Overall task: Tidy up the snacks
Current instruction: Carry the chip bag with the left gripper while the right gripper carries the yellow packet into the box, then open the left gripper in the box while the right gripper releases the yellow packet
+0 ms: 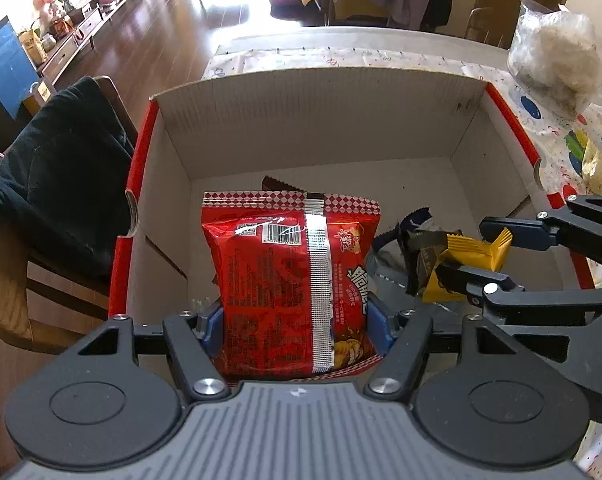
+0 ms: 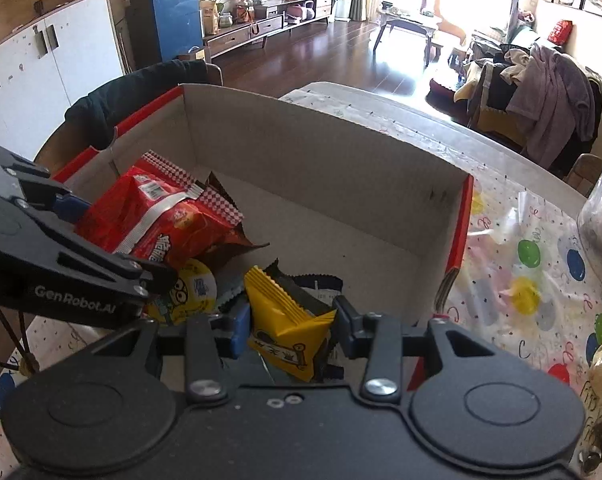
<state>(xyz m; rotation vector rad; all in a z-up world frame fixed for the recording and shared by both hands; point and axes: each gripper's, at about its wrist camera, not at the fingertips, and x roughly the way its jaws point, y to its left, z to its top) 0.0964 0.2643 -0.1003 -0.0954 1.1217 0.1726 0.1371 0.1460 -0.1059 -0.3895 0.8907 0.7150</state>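
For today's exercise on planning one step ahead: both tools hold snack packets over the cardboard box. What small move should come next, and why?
Probably open both tools and let the packets drop. The left tool grips the red packet and the right tool grips the yellow packet, both already inside the walls of the box, low over the snacks lying on its floor.

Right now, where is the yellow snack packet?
The yellow snack packet sits clamped in the right gripper, over the cardboard box, right of the red bag in the left wrist view.
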